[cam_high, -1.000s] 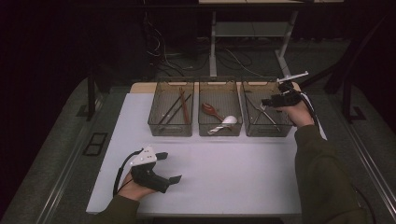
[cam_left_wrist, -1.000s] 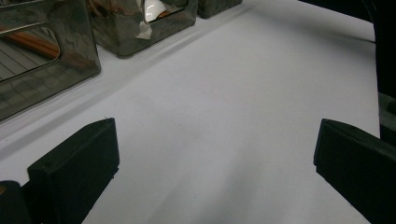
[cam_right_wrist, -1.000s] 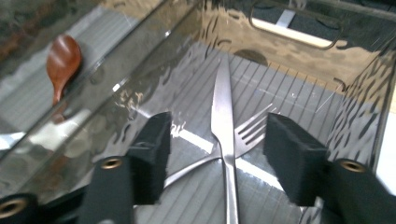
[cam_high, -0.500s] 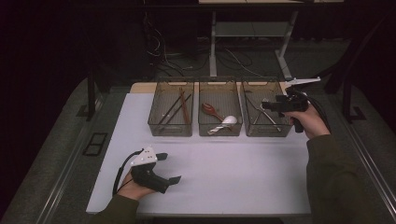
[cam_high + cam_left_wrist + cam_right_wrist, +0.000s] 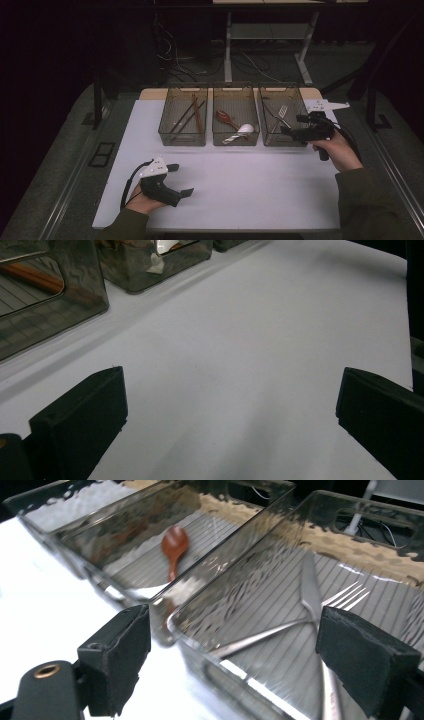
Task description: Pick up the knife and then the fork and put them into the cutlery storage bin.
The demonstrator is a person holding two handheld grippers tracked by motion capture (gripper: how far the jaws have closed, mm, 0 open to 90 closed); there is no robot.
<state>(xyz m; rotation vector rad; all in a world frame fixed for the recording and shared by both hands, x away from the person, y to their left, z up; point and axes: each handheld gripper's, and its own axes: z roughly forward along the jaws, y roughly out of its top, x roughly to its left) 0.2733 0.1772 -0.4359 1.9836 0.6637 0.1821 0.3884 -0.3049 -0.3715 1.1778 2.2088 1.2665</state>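
While the person's hands sit at opposite ends of the white table point(image 5: 240, 190), the views split the scene as follows.

Left gripper point(image 5: 181, 179): rests low on the table near the front left corner, jaws spread wide with bare tabletop between them; released, grasping nothing.
Left gripper view: shows its two black pads point(image 5: 80, 425) far apart and, beyond them, the front walls of the bins, close up.
Bins, counted: three clear bins in a row across the far side of the table, seen whole from the high view.
Left bin point(image 5: 183, 117): dark chopsticks point(image 5: 187, 116) and a reddish stick lying front to back, slightly crossed; exact count too small to tell.
Middle bin point(image 5: 235, 115): two spoons, a brown wooden spoon point(image 5: 226, 118) and a white spoon point(image 5: 244, 130).
Right bin point(image 5: 280, 115): one fork point(image 5: 281, 112) and one knife point(image 5: 311, 587) of metal.
Fork and knife axis: in the right gripper view the two cross; the fork's tines point to the upper right, its handle running down to the lower left, while the knife runs near and far.
Right gripper point(image 5: 291, 126): held above the table just beside the right bin's near right corner, pointing left toward it.
Right gripper state: jaws have just been opening and stand wide, nothing between the pads point(image 5: 117, 655); released.
Right gripper view: shows the ribbed bin floor, detail that the high view lacks.
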